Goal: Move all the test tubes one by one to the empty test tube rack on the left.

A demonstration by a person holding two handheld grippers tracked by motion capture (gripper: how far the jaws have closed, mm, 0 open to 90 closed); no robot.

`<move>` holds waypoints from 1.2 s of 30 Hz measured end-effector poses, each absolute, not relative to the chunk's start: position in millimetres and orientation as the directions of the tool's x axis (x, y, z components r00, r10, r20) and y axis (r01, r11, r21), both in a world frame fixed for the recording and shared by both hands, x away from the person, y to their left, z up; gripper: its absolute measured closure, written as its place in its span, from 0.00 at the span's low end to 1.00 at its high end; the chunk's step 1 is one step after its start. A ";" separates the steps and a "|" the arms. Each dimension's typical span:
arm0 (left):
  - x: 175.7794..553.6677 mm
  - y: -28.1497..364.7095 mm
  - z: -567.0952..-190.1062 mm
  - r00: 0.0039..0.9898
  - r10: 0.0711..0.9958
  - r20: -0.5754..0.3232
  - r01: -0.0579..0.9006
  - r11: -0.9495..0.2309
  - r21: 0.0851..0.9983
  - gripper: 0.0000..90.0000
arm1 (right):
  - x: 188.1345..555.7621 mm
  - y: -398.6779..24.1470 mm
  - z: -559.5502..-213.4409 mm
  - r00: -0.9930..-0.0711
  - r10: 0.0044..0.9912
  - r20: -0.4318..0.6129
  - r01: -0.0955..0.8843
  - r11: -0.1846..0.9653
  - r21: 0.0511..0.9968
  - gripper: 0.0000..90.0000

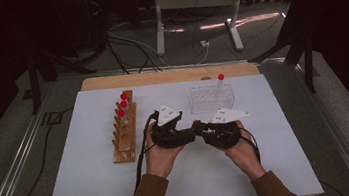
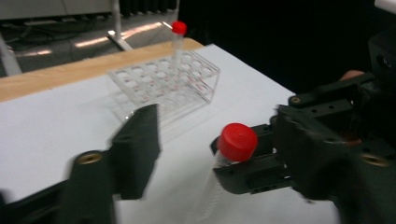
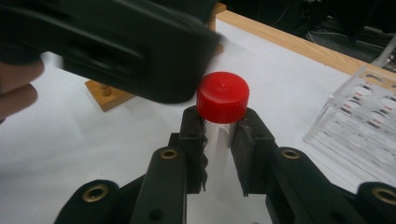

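A: From the high view, both grippers meet in front of the clear rack point(image 1: 211, 98), the left gripper point(image 1: 190, 132) facing the right gripper point(image 1: 201, 131). I can't make out the tube there; too small.

B: The left gripper view settles it: the red-capped tube point(image 2: 236, 144) sits in the other gripper's jaws, nearer than the rack, while its own jaws stand apart around the cap, not yet pressing.

A: The right gripper view shows jaws clamped on the tube just under the cap.

B: Likely a handover or uncapping; next, close squarely on the cap.
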State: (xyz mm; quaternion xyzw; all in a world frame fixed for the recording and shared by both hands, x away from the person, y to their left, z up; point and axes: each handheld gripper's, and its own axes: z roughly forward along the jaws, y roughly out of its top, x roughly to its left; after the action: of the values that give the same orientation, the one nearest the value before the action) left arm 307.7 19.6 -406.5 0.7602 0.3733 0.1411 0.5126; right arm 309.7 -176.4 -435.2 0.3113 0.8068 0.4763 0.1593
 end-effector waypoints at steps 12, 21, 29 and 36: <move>310.3 15.0 -410.6 0.716 0.669 -0.200 0.454 -0.228 0.861 0.78 | 308.9 -173.8 -435.3 -0.762 0.646 0.041 0.351 0.359 0.865 0.82; 309.6 18.8 -407.8 0.711 0.678 -0.183 0.438 -0.225 0.870 0.79 | 309.0 -174.5 -435.4 -0.769 0.638 0.044 0.341 0.351 0.872 0.74; 312.0 29.3 -402.2 0.687 0.703 -0.185 0.437 -0.196 0.878 0.79 | 311.2 -179.9 -434.4 -0.778 0.624 0.076 0.341 0.318 0.885 0.34; 313.8 41.2 -395.9 0.666 0.721 -0.189 0.435 -0.170 0.884 0.79 | 313.0 -185.6 -433.1 -0.750 0.657 0.081 0.344 0.282 0.896 0.05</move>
State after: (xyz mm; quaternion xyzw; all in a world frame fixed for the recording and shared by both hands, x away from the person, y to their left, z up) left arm 313.8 41.2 -395.9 0.7522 0.3842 0.1386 0.5171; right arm 313.0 -185.6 -433.1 0.3185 0.7856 0.5075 0.1541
